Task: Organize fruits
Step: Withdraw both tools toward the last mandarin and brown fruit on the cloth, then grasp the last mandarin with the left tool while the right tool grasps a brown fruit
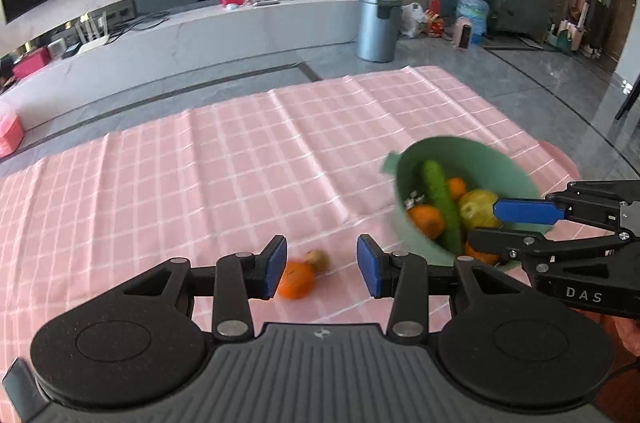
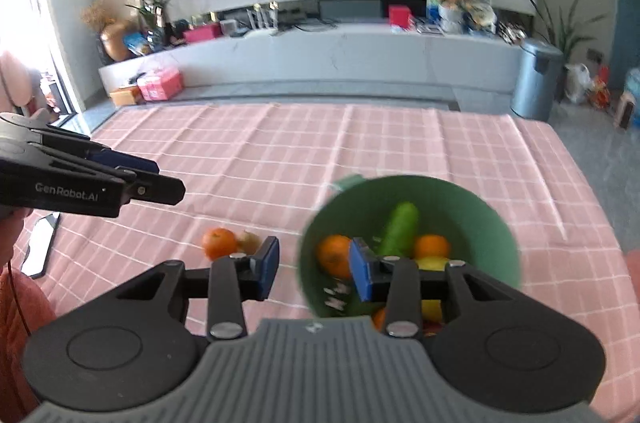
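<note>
A green bowl (image 1: 472, 159) (image 2: 472, 199) stands on the pink checked cloth and holds a cucumber (image 1: 440, 199) (image 2: 400, 229), several oranges and a yellow fruit (image 1: 478, 207). An orange (image 1: 296, 279) (image 2: 218, 243) and a small brown fruit (image 1: 318, 259) (image 2: 250, 241) lie on the cloth left of the bowl. My left gripper (image 1: 322, 271) is open, with the loose orange just beyond its left finger. My right gripper (image 2: 314, 269) is open, its right finger over the bowl's near rim and its left finger outside it; it also shows in the left wrist view (image 1: 486, 223).
The pink checked cloth (image 1: 240, 159) (image 2: 280, 151) covers the table. A dark flat phone-like object (image 2: 40, 247) lies at the table's left edge. Beyond the table are a grey floor, a metal bin (image 1: 378, 25), a low white bench and a wall TV.
</note>
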